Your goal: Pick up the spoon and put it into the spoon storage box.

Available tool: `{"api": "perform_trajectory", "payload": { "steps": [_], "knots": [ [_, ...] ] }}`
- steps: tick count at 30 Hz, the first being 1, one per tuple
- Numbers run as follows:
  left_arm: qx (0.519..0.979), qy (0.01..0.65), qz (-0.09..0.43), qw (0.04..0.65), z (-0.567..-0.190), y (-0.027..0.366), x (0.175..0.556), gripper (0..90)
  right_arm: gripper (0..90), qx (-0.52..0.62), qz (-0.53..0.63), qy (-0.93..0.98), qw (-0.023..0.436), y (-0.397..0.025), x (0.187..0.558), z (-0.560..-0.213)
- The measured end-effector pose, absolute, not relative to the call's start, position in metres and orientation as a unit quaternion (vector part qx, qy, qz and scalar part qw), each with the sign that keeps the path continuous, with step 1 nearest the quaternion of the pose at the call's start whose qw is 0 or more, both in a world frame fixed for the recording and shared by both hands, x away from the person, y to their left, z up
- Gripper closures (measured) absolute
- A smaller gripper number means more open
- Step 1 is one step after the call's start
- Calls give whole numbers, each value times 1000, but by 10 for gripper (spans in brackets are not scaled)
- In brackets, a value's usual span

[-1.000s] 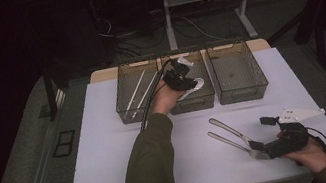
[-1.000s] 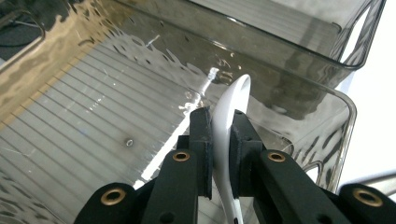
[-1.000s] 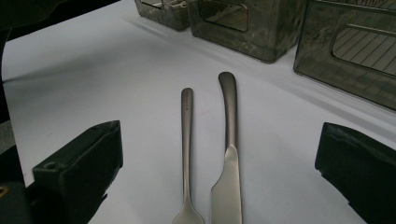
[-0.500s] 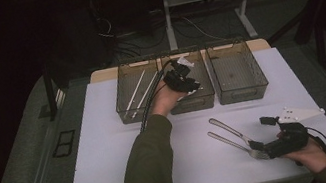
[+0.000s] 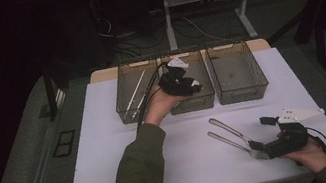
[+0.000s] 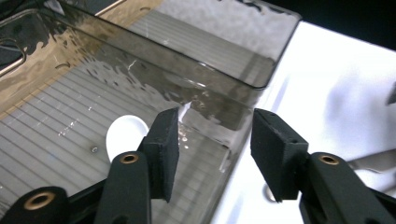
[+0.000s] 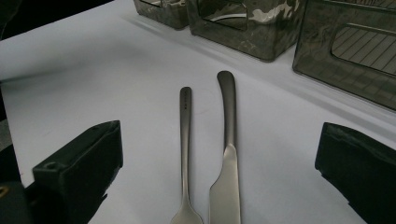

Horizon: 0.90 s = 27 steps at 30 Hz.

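A lab room, dark all around, white desk [image 5: 110, 146], loose cables on the floor [image 5: 190, 26], metal desk legs [image 5: 167, 14] behind

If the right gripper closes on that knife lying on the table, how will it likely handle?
The knife looks like solid metal, so probably stiff. It lies flat and thin on the smooth white table, so it may slide rather than lift. Its satin finish could slip between the jaws.
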<state>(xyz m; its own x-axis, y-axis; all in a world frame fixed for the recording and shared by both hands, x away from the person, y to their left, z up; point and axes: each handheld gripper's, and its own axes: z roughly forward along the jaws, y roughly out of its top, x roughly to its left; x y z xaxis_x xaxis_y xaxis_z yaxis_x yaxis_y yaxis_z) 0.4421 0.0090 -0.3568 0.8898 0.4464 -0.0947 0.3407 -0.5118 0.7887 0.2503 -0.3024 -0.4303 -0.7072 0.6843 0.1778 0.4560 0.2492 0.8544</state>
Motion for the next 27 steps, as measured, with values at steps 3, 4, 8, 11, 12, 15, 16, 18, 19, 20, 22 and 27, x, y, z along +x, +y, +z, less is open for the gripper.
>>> {"api": "perform_trajectory", "payload": {
  "steps": [3,4,8,11,12,15,16,18,19,20,22,27],
  "knots": [
    [864,225,61,447,-353,15,433,481,9,365,493,782,115,-302,250,-430],
    [861,227,60,451,-353,17,430,473,9,365,492,782,115,-302,250,-430],
    [854,227,54,465,-352,26,418,447,9,366,492,781,116,-302,250,-430],
    [852,223,56,470,-353,34,408,422,9,365,492,782,116,-302,251,-431],
    [851,224,56,472,-354,37,404,416,9,365,491,783,116,-302,251,-431],
    [848,226,54,477,-358,44,394,394,9,365,490,783,116,-302,251,-431],
    [849,224,56,474,-360,47,391,383,9,365,490,783,116,-302,251,-431],
    [848,224,58,476,-363,52,385,366,9,365,489,784,117,-302,251,-431],
    [846,225,57,479,-365,55,382,351,9,365,489,784,117,-302,251,-431],
    [845,227,54,482,-367,58,379,329,9,365,489,783,117,-302,251,-431],
    [844,229,57,482,-371,63,372,312,9,366,489,783,117,-302,251,-431],
    [841,239,66,481,-377,76,355,254,9,366,489,784,117,-302,251,-431]
  ]
}}
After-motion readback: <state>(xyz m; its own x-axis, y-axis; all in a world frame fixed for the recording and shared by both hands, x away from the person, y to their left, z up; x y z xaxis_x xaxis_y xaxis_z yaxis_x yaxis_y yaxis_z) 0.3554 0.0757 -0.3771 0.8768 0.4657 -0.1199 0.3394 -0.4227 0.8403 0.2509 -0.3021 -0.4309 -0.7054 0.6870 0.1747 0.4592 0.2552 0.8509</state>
